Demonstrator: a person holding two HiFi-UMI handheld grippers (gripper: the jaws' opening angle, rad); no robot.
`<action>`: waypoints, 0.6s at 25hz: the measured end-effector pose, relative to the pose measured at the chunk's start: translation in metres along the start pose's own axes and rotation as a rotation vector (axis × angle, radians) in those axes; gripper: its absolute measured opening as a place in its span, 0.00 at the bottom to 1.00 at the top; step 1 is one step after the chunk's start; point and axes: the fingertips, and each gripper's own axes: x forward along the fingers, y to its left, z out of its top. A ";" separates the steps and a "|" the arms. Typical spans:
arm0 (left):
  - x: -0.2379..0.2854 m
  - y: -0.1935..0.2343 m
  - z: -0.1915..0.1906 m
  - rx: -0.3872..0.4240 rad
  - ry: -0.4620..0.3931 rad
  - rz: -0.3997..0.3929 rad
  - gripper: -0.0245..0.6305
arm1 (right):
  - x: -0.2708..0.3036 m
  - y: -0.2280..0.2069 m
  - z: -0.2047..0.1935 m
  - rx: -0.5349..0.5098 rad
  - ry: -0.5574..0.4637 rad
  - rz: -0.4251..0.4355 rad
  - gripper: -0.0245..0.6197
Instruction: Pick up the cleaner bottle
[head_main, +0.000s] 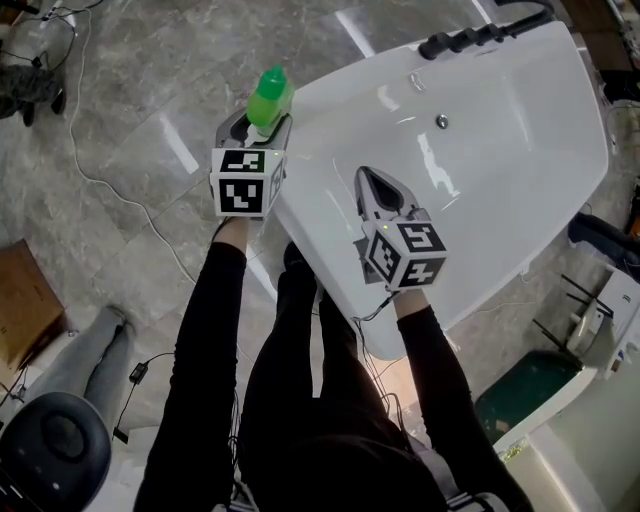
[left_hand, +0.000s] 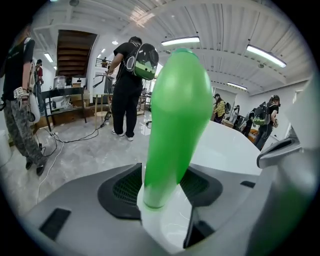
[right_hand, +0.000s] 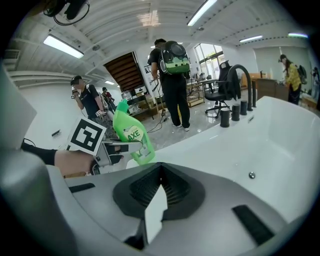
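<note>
White bathtub (head_main: 500, 150): under right gripper.
Green cleaner bottle (head_main: 270, 97): pinched between left gripper (head_main: 256, 130) fingers, cap end jutting past fingertips, just beside tub rim, above floor.
Right gripper (head_main: 375, 185): fingers pressed together, nothing between, well apart from bottle.

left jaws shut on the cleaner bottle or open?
Shut on it: the left gripper has its jaws pressed against both sides of the green cleaner bottle, with no gap showing.
</note>
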 end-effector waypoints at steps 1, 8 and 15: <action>0.003 -0.001 0.000 0.003 0.002 -0.004 0.39 | 0.001 0.000 0.000 0.002 0.001 -0.002 0.04; 0.020 -0.002 -0.002 0.046 0.002 -0.008 0.39 | 0.006 -0.003 -0.006 0.010 0.007 -0.009 0.04; 0.027 0.001 -0.005 0.072 -0.002 0.022 0.38 | 0.005 -0.011 -0.014 0.016 0.018 -0.020 0.04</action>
